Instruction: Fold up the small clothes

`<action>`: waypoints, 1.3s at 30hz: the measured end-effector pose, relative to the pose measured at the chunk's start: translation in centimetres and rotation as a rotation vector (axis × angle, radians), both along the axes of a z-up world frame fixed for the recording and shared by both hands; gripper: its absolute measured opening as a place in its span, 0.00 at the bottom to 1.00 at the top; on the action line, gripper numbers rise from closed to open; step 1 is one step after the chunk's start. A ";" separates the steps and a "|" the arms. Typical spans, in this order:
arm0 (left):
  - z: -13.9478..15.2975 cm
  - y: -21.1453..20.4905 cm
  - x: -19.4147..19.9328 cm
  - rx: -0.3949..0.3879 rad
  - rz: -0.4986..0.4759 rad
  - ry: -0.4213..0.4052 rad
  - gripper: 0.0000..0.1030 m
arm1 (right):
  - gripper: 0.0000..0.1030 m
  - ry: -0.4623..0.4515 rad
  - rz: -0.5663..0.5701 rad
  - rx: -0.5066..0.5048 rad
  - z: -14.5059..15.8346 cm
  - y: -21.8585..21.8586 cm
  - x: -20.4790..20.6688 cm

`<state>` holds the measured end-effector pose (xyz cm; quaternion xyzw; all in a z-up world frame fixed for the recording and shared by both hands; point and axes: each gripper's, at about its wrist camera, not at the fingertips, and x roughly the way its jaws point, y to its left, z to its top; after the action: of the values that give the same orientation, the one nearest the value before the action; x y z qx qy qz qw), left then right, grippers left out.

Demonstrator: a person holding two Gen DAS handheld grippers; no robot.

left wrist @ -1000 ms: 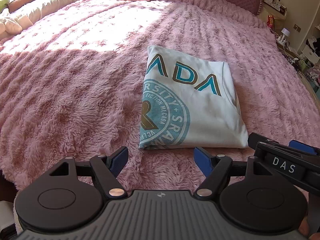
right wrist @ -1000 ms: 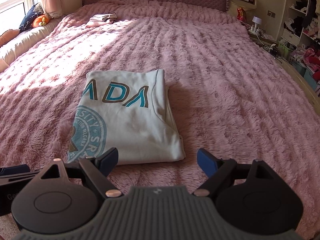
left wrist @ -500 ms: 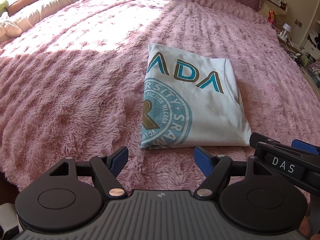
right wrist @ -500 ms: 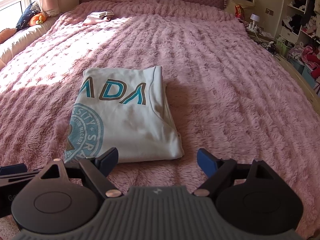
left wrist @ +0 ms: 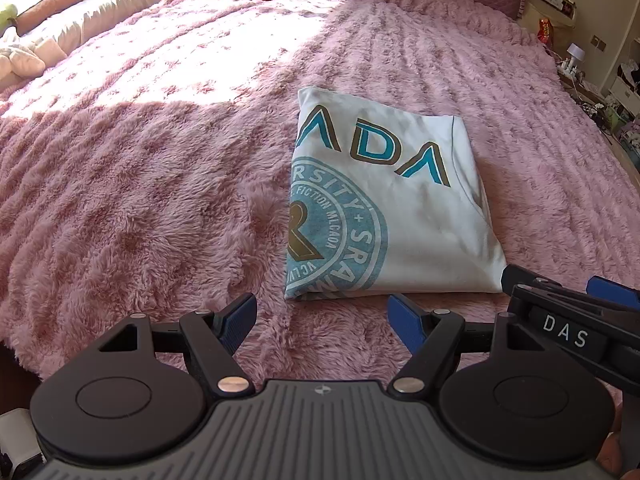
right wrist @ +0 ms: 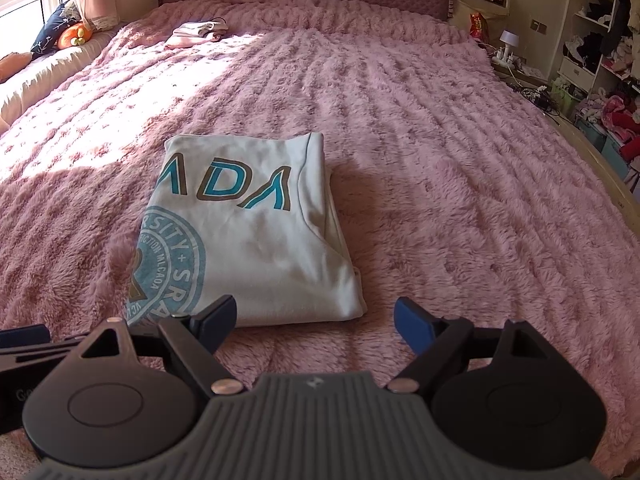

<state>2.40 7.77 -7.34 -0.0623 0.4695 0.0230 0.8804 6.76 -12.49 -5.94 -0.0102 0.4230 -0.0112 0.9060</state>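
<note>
Left gripper [left wrist: 322, 312] and right gripper [right wrist: 314, 314]: we are holding both with jaws apart, gripping nothing, low in frame; folded T-shirt [left wrist: 384, 216] lying centre on the pink blanket [right wrist: 440, 160].

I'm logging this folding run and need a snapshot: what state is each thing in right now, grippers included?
T-shirt: folded into a compact rectangle, lying flat on the bed, print up.
Left gripper: open, empty, short of the shirt's near edge.
Right gripper: open, empty, at the shirt's near right corner.
Pink blanket: spread over the bed, partly sunlit.
Small pink garment: folded, near the headboard.
</note>
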 end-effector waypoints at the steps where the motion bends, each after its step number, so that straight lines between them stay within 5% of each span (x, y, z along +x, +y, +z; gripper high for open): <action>1: 0.0 0.0 0.0 0.002 0.000 0.000 0.85 | 0.79 0.000 0.000 0.002 0.0 0.0 0.0; 39: 0.4 -1.0 0.4 0.075 -0.002 -0.002 0.85 | 0.79 0.000 -0.003 -0.012 0.1 -0.3 0.2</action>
<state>2.83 6.81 -6.98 -0.0286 0.4676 0.0397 0.8826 6.93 -12.77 -5.82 -0.0150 0.4227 -0.0152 0.9060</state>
